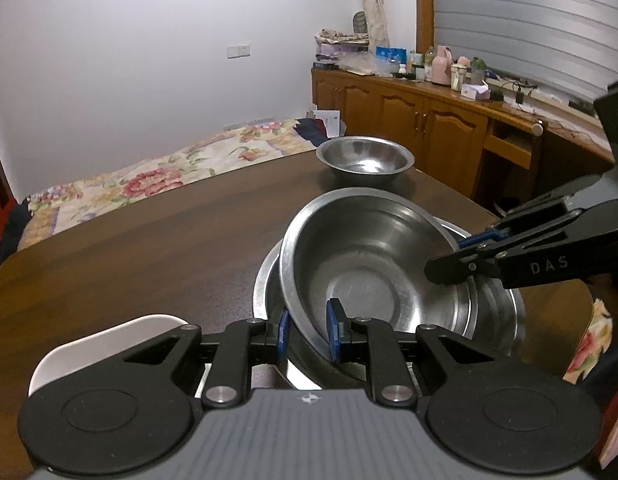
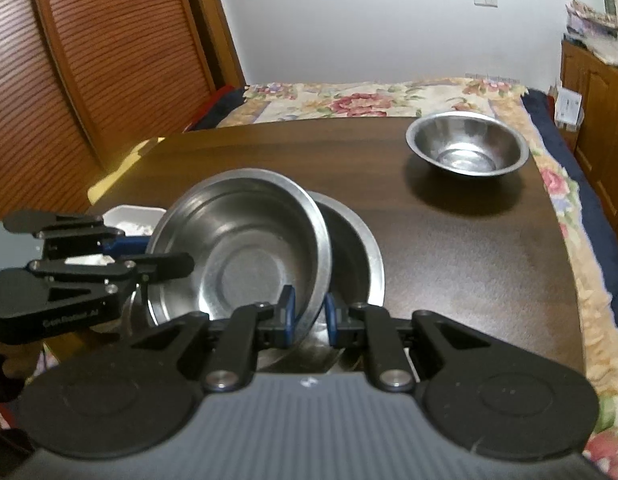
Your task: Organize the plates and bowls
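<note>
Item: steel bowl (image 1: 373, 264), tilted, resting inside a larger steel basin (image 1: 505, 308) of the same metal; its rim stands above the basin's rim on one side. The pair sits on the dark wooden desk (image 1: 157, 248), toward the near edge.

Left gripper (image 1: 309, 332): jaws straddle the tilted bowl's rim, one blue pad inside the bowl and one outside; whether the pads press the metal or only flank it cannot be told. In the right wrist view it (image 2: 149, 254) comes in from the side, one finger over the bowl's rim and one outside it.

Right gripper (image 2: 311, 314): jaws likewise on either side of the bowl's rim, on the side opposite the left gripper; contact cannot be confirmed. In the left wrist view its finger (image 1: 449, 270) reaches down inside the bowl.

Second steel bowl (image 2: 467, 150): smaller, upright, alone near the desk's far corner, well apart from the stacked pair.

White dish (image 1: 105, 348): at the near edge, beside the basin, partly hidden by the left gripper.

Surroundings: floral bedspread (image 2: 361, 100) beyond the desk's far edge; wooden cabinets (image 1: 409, 116) carrying bottles and boxes.
</note>
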`<control>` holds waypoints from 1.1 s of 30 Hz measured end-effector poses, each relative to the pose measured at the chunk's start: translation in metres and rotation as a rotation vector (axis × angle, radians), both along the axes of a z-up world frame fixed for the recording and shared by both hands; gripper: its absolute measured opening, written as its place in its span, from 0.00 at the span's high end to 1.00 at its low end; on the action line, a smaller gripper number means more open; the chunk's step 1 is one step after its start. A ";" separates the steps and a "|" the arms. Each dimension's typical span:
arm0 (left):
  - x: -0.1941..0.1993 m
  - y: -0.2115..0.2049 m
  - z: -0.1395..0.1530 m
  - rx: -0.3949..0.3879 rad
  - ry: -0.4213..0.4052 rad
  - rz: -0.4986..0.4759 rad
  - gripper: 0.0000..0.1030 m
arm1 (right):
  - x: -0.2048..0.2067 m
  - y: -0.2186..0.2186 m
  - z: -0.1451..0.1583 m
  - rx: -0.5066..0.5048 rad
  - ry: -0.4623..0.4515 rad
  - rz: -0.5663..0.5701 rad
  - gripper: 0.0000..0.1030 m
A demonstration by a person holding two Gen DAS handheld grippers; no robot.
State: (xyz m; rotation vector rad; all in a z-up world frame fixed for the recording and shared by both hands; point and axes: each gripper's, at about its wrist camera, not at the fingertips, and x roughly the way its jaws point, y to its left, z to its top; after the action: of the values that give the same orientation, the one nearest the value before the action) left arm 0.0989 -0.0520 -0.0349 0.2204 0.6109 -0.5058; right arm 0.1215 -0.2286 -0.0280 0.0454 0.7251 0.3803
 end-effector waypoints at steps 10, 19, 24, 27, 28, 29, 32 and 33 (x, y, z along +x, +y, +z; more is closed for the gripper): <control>0.001 -0.008 -0.008 0.047 -0.016 -0.007 0.81 | -0.003 0.008 0.002 -0.148 -0.046 0.044 0.86; 0.003 -0.006 -0.008 0.022 -0.011 0.007 0.81 | -0.002 0.012 0.003 -0.168 -0.042 0.062 0.86; 0.003 -0.004 -0.005 -0.002 -0.010 0.021 0.81 | -0.002 0.012 0.002 -0.160 -0.050 0.049 0.86; 0.004 -0.003 -0.003 -0.012 -0.010 0.019 0.81 | -0.002 0.010 0.002 -0.137 -0.051 0.023 0.85; 0.004 -0.004 -0.003 -0.011 -0.009 0.019 0.81 | -0.002 0.009 0.001 -0.134 -0.054 0.014 0.86; 0.004 -0.005 -0.004 -0.009 -0.007 0.018 0.81 | -0.002 0.009 0.000 -0.133 -0.057 0.010 0.86; 0.004 -0.007 -0.006 -0.005 -0.002 0.016 0.81 | -0.002 0.009 0.000 -0.129 -0.060 0.006 0.86; 0.004 -0.007 -0.006 -0.004 -0.003 0.017 0.81 | -0.002 0.008 0.000 -0.125 -0.060 0.005 0.86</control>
State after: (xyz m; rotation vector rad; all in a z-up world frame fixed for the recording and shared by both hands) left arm 0.1031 -0.0590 -0.0406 0.2117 0.6084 -0.4902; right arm 0.1198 -0.2203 -0.0277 -0.0858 0.6885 0.3392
